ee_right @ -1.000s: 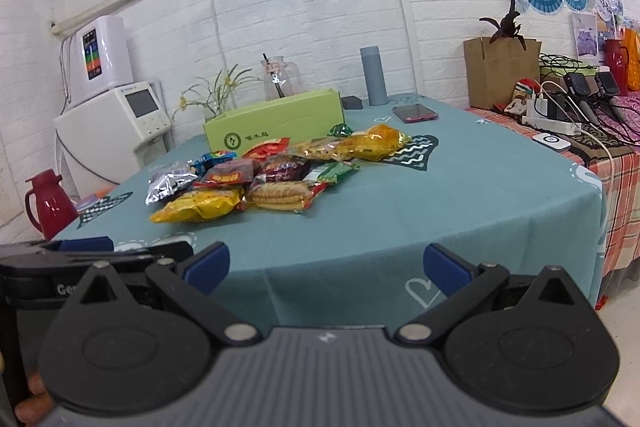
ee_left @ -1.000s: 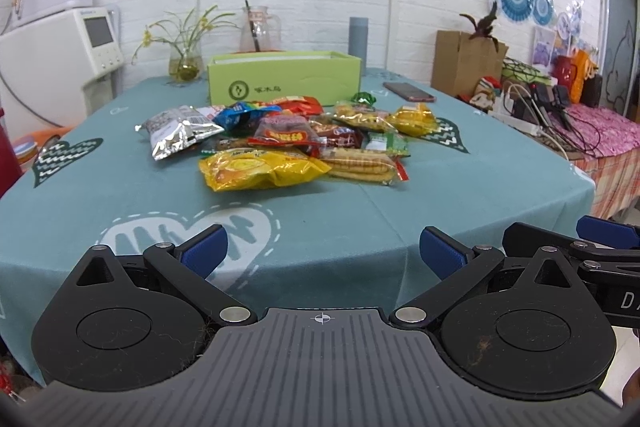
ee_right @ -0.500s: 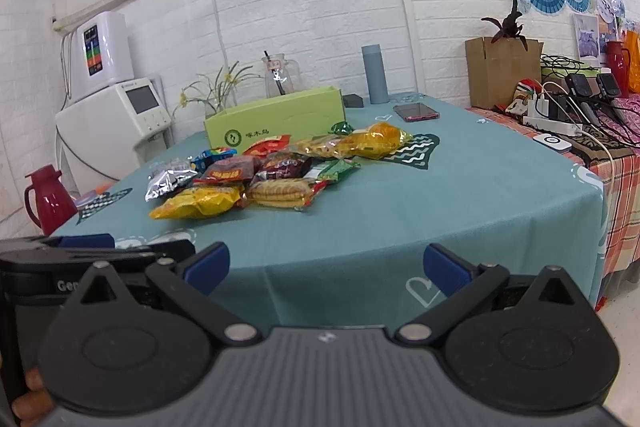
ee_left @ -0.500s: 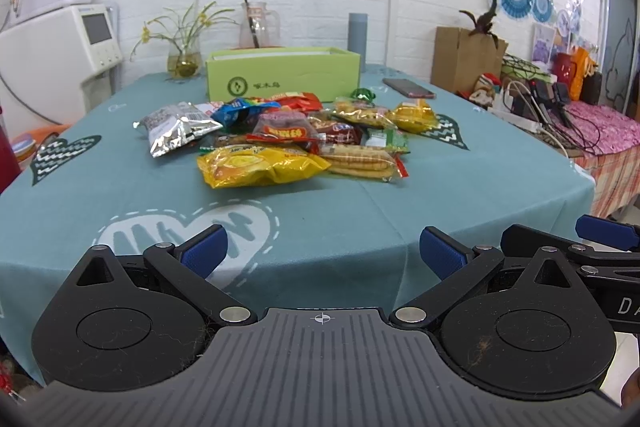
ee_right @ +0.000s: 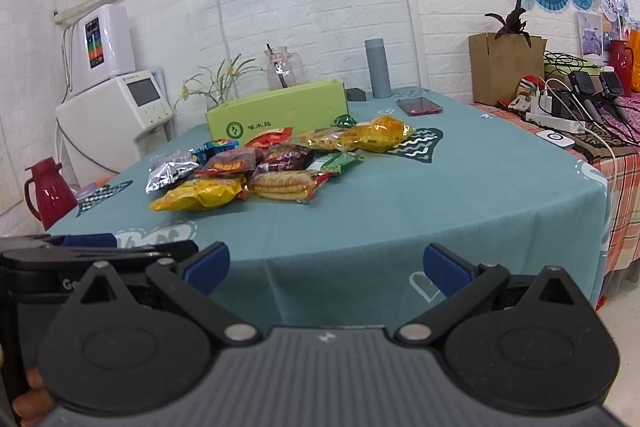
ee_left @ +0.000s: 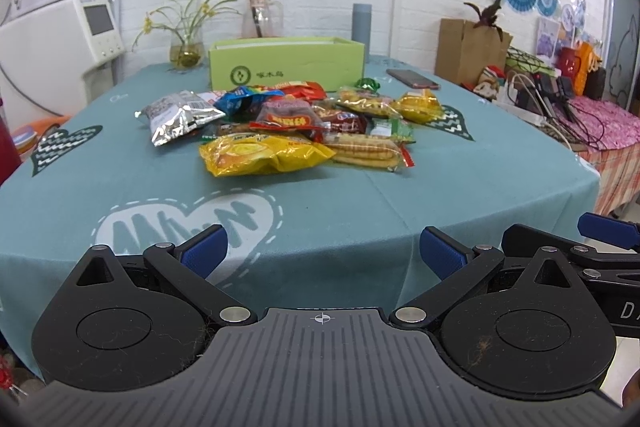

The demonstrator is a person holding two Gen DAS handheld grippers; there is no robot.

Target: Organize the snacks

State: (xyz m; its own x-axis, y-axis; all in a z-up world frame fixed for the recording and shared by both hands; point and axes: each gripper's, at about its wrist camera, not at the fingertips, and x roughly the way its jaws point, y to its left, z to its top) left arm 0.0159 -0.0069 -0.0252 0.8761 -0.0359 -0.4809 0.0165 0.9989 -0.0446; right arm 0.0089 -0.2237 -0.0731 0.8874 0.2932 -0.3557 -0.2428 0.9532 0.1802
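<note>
White brick walls stand behind a table (ee_left: pixel 460 187) with a teal cloth that has hearts on it. We see a pile of snacks (ee_left: pixel 296 125) in the middle of the table, all touching or lying on each other. A yellow bag (ee_left: pixel 260 155) is at the front, a cookie pack (ee_left: pixel 366 149) sits just beside it, and a silver bag (ee_left: pixel 180 115) lies at the left side of the pile. Behind the pile stands a green box (ee_left: pixel 286 65), open at the top. A phone (ee_left: pixel 412 78) lies near the far right of the table.

We hold our left hand-held gripper (ee_left: pixel 322 253) in front of the table edge, its blue fingers spread wide with nothing between them. Our right hand-held gripper (ee_right: pixel 326 263) is spread wide too, and holds nothing. Both are well apart from the snacks.
</note>
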